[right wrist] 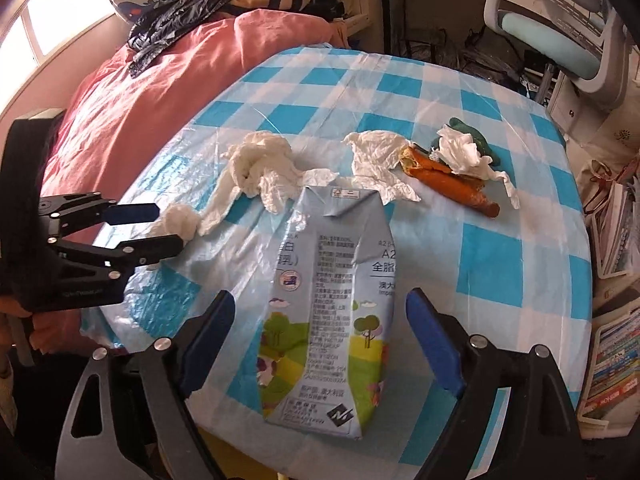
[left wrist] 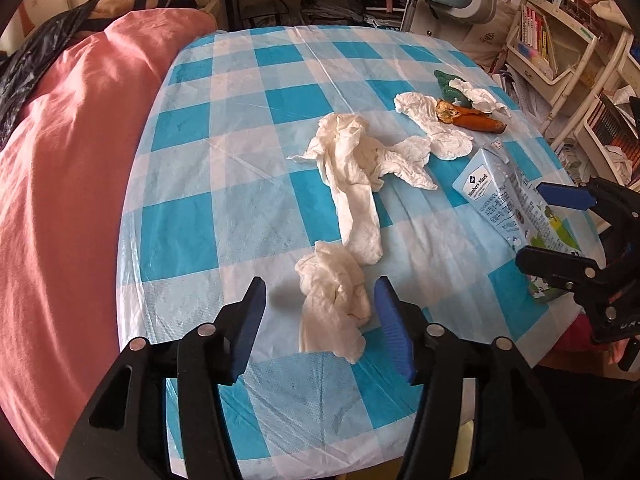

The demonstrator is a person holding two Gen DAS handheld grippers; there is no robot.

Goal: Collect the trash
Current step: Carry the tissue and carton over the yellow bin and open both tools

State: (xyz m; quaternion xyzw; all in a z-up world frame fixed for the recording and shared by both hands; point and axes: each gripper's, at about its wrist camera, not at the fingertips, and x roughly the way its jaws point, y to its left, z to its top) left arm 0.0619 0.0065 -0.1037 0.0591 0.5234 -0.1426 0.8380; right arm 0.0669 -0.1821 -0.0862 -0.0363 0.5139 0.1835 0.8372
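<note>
Checked tablecloth [left wrist: 248, 128], crumpled white tissues [left wrist: 352, 168], dented carton [right wrist: 328, 304].

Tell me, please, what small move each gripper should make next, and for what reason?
Probably both should lower and close. The left gripper stands open with a crumpled tissue between its pads, not pressed. The right gripper is open around the flattened milk carton, lying on the checked tablecloth. Neither piece is gripped yet, so closing seems the natural step.
</note>
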